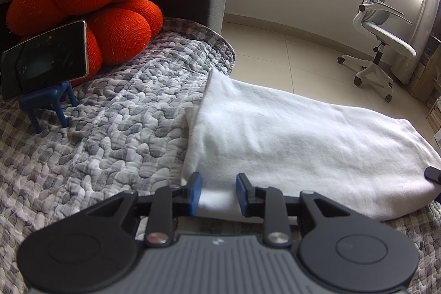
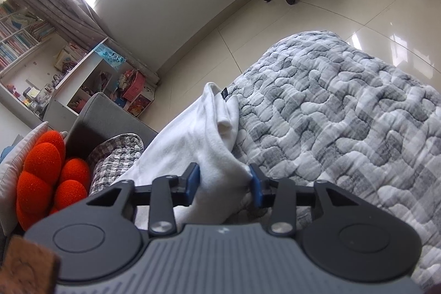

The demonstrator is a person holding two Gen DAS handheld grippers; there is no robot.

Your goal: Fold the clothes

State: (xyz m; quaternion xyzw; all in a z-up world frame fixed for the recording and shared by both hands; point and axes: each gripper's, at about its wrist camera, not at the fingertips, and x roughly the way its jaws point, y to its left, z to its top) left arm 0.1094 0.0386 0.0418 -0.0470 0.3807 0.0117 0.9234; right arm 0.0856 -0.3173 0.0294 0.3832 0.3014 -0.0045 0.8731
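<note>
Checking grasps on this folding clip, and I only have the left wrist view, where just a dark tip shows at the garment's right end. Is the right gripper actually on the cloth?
Observer: Yes. In the right wrist view the white garment fills the gap between the right gripper's fingers and touches both pads.
Operator: Any marking on the garment that I can't see?
Observer: A small dark label sits at its far edge, next to the quilt.
Operator: Does that edge lie flat?
Observer: No. Just below the label a short flap is folded over toward the quilt.
</note>
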